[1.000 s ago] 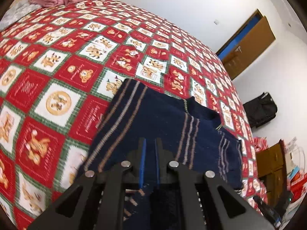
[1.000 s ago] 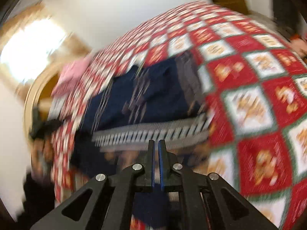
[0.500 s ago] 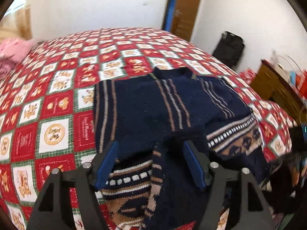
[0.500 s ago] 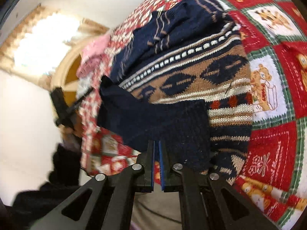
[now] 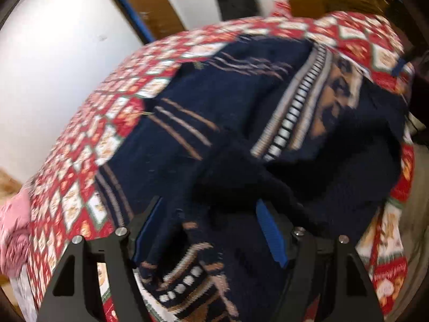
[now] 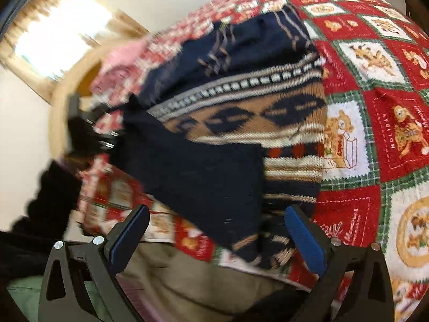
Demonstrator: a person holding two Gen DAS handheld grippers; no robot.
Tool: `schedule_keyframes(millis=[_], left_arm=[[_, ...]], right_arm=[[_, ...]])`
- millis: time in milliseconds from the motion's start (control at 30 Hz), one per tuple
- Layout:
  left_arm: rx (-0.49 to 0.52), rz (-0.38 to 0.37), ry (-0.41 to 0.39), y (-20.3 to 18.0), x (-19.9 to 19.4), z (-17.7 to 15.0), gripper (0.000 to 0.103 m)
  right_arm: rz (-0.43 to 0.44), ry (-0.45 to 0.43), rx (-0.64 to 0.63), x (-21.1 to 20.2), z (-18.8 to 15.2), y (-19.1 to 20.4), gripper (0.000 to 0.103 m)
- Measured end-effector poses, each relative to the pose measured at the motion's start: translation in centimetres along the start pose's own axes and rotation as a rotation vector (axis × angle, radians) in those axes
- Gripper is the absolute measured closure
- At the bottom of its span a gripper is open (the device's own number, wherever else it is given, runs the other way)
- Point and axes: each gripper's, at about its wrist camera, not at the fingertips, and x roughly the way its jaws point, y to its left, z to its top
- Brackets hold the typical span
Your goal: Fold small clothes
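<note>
While both jaws are spread wide, the left gripper (image 5: 206,230) and right gripper (image 6: 217,236) are held empty over the navy patterned knitted sweater (image 6: 241,112), spread toward twelve o'clock on the red teddy-bear checked bedspread (image 6: 375,123), seemingly for regrasping.

The navy sweater (image 5: 203,145) (tan and white patterned bands across it) lies rumpled at the bed's edge, its plain navy part folded over.

Right gripper (image 6: 218,237) jaws spread wide, navy patterned sweater (image 6: 228,123) lying on red teddy-bear quilt (image 6: 375,107), pink cloth (image 6: 118,64) beyond
</note>
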Motion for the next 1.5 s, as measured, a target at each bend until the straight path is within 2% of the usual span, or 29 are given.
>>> schedule_keyframes(millis=[67, 133, 200, 267, 300, 333, 367, 433, 467, 500, 600, 633, 767, 867, 967, 1000, 1033, 1067, 1100, 1133, 1233, 1267, 1300, 1333, 1367, 1433, 1467, 1500], left_arm=[[0.005, -0.027, -0.004, 0.0, -0.1, 0.0, 0.030], [-0.017, -0.048, -0.018, 0.3, -0.3, -0.1, 0.030], [-0.047, -0.073, -0.031, 0.7, -0.6, -0.2, 0.028], [-0.079, -0.078, -0.044, 1.4, -1.0, -0.6, 0.024], [-0.088, -0.082, -0.043, 1.6, -1.1, -0.7, 0.024], [-0.095, -0.087, -0.041, 1.8, -1.1, -0.7, 0.024], [-0.099, -0.090, -0.039, 1.9, -1.0, -0.7, 0.024], [-0.092, -0.099, -0.033, 2.0, -0.7, -0.6, 0.024], [-0.074, -0.096, -0.028, 1.8, -0.5, -0.4, 0.024], [-0.059, -0.093, -0.028, 1.9, -0.2, -0.2, 0.024], [-0.076, -0.116, -0.051, 2.2, 0.1, 0.4, 0.024], [-0.103, -0.136, -0.056, 2.4, 0.6, 0.7, 0.024], [-0.198, -0.176, -0.044, 3.5, 2.5, 1.3, 0.024], [-0.262, -0.206, -0.010, 4.1, 3.8, 1.3, 0.024], [-0.326, -0.237, -0.009, 4.7, 4.6, 1.1, 0.024], [-0.347, -0.246, -0.007, 4.8, 4.8, 1.0, 0.023], [-0.364, -0.249, -0.008, 4.8, 5.0, 1.0, 0.023], [-0.372, -0.247, -0.015, 4.8, 5.0, 1.0, 0.022], [-0.379, -0.249, -0.024, 4.6, 5.0, 1.1, 0.022], [-0.379, -0.256, -0.029, 4.4, 5.0, 1.2, 0.022], [-0.322, -0.222, -0.020, 3.1, 5.0, 1.7, 0.025], [-0.313, -0.218, -0.019, 3.1, 5.0, 1.9, 0.031], [-0.309, -0.221, -0.021, 2.9, 4.8, 2.0, 0.044], [-0.312, -0.227, -0.022, 2.8, 4.6, 2.2, 0.052], [-0.325, -0.222, -0.020, 2.9, 4.4, 2.4, 0.066], [-0.363, -0.226, -0.027, 3.3, 3.9, 2.4, 0.079], [-0.388, -0.229, -0.039, 3.6, 3.5, 2.2, 0.094], [-0.447, -0.260, -0.070, 4.4, 2.7, 1.7, 0.094]], right_arm=[[-0.048, 0.021, -0.048, 1.6, 0.2, 0.3, 0.006], [-0.069, 0.050, -0.102, 3.4, 0.4, 0.9, 0.020], [-0.116, 0.128, -0.166, 5.7, 0.0, 1.9, 0.029], [-0.191, 0.189, -0.249, 7.7, -0.5, 2.7, 0.048], [-0.222, 0.204, -0.299, 8.1, -0.7, 3.2, 0.072], [-0.225, 0.215, -0.327, 8.0, -0.7, 3.5, 0.084], [-0.209, 0.210, -0.325, 7.4, -0.4, 3.5, 0.087], [-0.158, 0.127, -0.280, 4.9, 1.5, 3.2, 0.090], [-0.142, 0.063, -0.243, 3.4, 2.7, 2.5, 0.092], [-0.107, -0.030, -0.153, 1.3, 4.4, 1.0, 0.093], [0.018, -0.147, 0.082, -1.0, 6.9, -4.2, 0.093], [0.016, -0.152, 0.122, -0.6, 7.2, -5.4, 0.093], [0.032, -0.073, 0.171, 3.6, 6.5, -6.5, 0.093], [0.053, -0.099, 0.183, 3.4, 6.3, -6.7, 0.091], [0.103, -0.089, 0.256, 1.8, 5.6, -8.4, 0.084], [0.112, -0.088, 0.275, 1.4, 5.5, -8.8, 0.077], [0.110, -0.094, 0.277, 1.4, 5.4, -8.6, 0.064], [0.113, -0.114, 0.273, 0.8, 5.2, -8.5, 0.056], [0.118, -0.134, 0.267, -0.1, 5.4, -8.3, 0.041], [0.120, -0.151, 0.263, -0.5, 5.5, -8.1, 0.032], [0.092, -0.178, 0.239, -1.8, 5.6, -7.3, 0.032], [0.068, -0.175, 0.218, -1.8, 5.7, -6.9, 0.032], [0.030, -0.177, 0.191, -1.9, 5.8, -6.5, 0.032], [0.004, -0.187, 0.182, -1.7, 5.9, -6.0, 0.032], [-0.021, -0.199, 0.177, -1.6, 5.9, -6.1, 0.032], [-0.054, -0.220, 0.173, -1.8, 6.0, -6.3, 0.032], [-0.055, -0.225, 0.167, -2.0, 5.9, -6.3, 0.032], [-0.057, -0.228, 0.159, -2.1, 5.9, -6.2, 0.032]])
